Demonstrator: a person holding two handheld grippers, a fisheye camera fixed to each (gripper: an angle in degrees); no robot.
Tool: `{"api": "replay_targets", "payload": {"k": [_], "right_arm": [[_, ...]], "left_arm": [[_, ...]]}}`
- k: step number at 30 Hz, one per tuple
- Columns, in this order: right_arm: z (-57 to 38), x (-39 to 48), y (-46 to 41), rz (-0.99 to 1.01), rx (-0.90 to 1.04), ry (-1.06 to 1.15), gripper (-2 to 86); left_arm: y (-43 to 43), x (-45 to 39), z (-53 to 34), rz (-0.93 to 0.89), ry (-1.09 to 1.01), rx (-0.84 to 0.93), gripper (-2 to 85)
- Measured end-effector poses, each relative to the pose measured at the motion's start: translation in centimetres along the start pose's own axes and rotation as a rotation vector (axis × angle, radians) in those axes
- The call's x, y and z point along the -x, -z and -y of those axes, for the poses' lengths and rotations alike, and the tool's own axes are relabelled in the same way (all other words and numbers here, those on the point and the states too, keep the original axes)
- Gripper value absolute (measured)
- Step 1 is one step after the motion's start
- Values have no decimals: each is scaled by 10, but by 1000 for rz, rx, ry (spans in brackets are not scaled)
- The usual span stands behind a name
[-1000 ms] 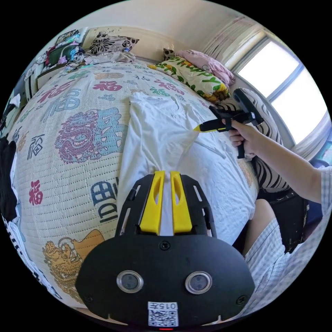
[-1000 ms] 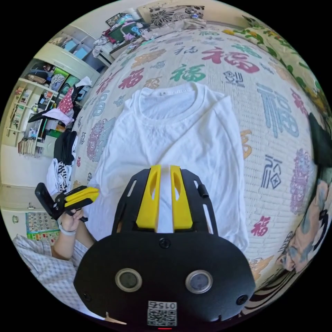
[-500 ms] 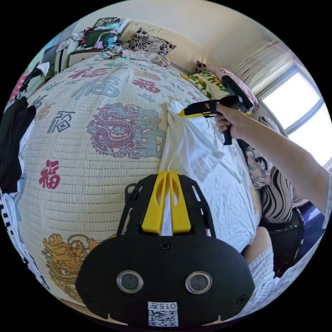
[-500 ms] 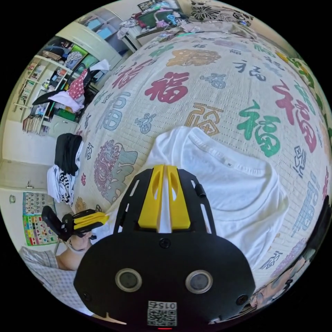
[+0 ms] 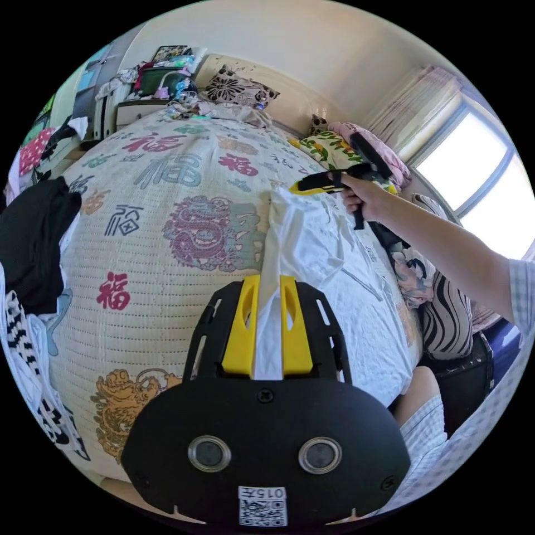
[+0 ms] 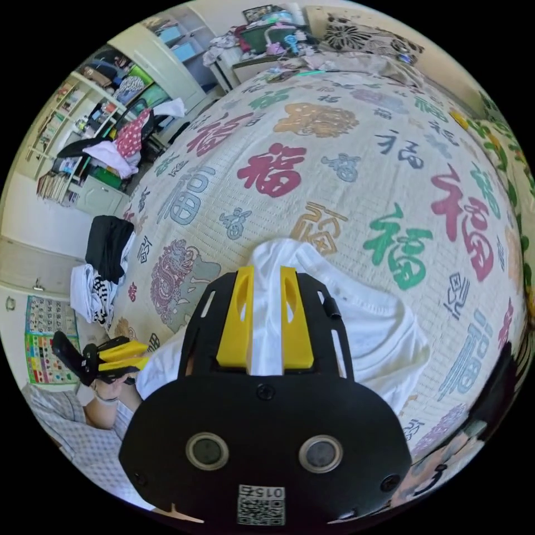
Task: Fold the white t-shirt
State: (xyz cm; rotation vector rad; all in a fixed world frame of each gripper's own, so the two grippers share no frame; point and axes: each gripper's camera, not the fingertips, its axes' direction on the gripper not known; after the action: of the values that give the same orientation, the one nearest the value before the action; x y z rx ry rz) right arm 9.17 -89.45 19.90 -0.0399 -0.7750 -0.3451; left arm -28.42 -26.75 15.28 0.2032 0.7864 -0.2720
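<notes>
The white t-shirt (image 5: 312, 251) lies on the bed, folded over on itself along its length. In the left gripper view my left gripper (image 5: 271, 278) is open at the shirt's near end, and cloth still lies loose between its jaws. A hand holds my right gripper (image 5: 295, 189) at the shirt's far end by the collar. In the right gripper view my right gripper (image 6: 266, 270) is open over the bunched collar end of the t-shirt (image 6: 379, 340), with white cloth in the gap. The left gripper (image 6: 142, 356) shows at the lower left with its jaws apart.
The quilt (image 5: 167, 167) with printed characters covers the bed. Pillows (image 5: 334, 150) lie at the head end. Black and striped clothes (image 5: 33, 234) are heaped at the left edge. Shelves and a cupboard (image 6: 100, 111) stand past the bed. The person's leg (image 5: 423, 390) is at the near side.
Both grippers' jaws have spread apart from shut on the cloth to open. The raised shirt edge has come down onto the bed at the folded side.
</notes>
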Motion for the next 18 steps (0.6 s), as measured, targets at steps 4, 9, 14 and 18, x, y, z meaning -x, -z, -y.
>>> {"api": "replay_targets", "payload": {"k": [4, 9, 14, 18], "right_arm": [[22, 11, -26, -48, 141, 8, 28], [16, -8, -6, 142, -27, -158, 2], [-6, -19, 5, 120, -41, -222, 42], [-33, -13, 29, 179, -82, -176, 56]], "left_arm": [[-21, -31, 1, 59, -124, 47, 57], [-29, -29, -8, 118, -102, 73, 51], [-41, -22, -12, 170, -75, 141, 51], [-28, -18, -16, 182, -39, 118, 54]]}}
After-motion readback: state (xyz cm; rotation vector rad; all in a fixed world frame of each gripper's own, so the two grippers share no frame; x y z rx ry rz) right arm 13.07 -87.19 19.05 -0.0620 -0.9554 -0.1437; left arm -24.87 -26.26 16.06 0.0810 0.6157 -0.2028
